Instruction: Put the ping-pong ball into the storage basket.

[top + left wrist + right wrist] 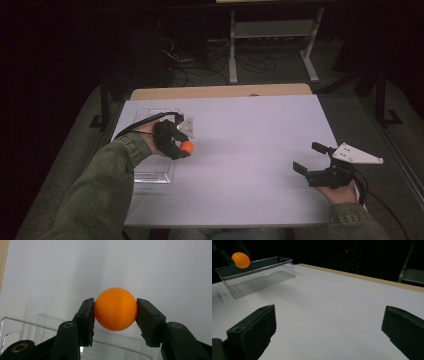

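Observation:
An orange ball [115, 308] is pinched between the two black jaws of my left gripper [115, 315], which is shut on it and holds it in the air. In the high view the left gripper [184, 148] and its ball [186, 146] hang over the right edge of a clear plastic box [152, 172] at the table's left. From the right gripper view the ball [240, 260] floats above that box [259, 275]. My right gripper [309, 159] rests low at the table's right, jaws wide apart and empty; its fingers [253, 330] frame bare table.
The white tabletop [250, 150] stretches between the two hands, with a wooden strip [220, 91] along its far edge. Beyond it stand a metal frame [272, 40] and cables on the dark floor.

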Action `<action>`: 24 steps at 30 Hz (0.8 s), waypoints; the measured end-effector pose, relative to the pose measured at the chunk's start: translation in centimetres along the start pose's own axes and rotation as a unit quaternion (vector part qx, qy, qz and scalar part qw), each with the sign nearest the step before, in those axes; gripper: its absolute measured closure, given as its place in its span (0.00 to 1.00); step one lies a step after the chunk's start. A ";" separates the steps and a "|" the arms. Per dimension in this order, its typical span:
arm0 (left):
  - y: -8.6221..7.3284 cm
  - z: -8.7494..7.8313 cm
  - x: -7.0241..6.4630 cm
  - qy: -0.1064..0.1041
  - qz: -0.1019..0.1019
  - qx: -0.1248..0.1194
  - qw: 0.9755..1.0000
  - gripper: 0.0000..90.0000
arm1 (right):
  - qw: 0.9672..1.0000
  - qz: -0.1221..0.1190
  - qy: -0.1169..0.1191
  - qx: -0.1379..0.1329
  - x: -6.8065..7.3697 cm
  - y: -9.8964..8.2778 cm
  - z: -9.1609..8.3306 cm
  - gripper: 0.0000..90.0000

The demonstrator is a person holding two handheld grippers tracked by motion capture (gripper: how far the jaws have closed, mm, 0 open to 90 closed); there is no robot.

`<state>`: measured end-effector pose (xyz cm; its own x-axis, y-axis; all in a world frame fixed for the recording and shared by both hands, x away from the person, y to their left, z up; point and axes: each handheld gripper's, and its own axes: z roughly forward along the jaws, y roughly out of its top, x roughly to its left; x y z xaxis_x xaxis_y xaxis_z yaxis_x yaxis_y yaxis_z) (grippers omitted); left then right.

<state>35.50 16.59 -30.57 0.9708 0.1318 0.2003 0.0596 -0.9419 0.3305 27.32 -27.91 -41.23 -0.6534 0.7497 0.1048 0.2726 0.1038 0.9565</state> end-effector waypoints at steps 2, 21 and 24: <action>-0.1 -0.2 0.1 0.001 0.002 0.000 1.000 0.56 | 1.000 0.000 0.000 0.000 0.0 0.0 0.0 0.00; -0.5 -2.6 0.2 0.005 -0.003 -0.008 1.000 0.56 | 1.000 0.000 0.000 0.001 0.0 0.0 0.0 0.00; -0.6 -3.2 0.4 0.006 -0.006 -0.016 1.000 0.56 | 1.000 0.000 -0.001 0.001 0.0 0.0 0.0 0.00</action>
<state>35.05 18.24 -27.71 0.9670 0.1476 0.2076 0.0640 -0.9296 0.3628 27.36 -27.91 -41.26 -0.6526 0.7505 0.1047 0.2745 0.1053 0.9558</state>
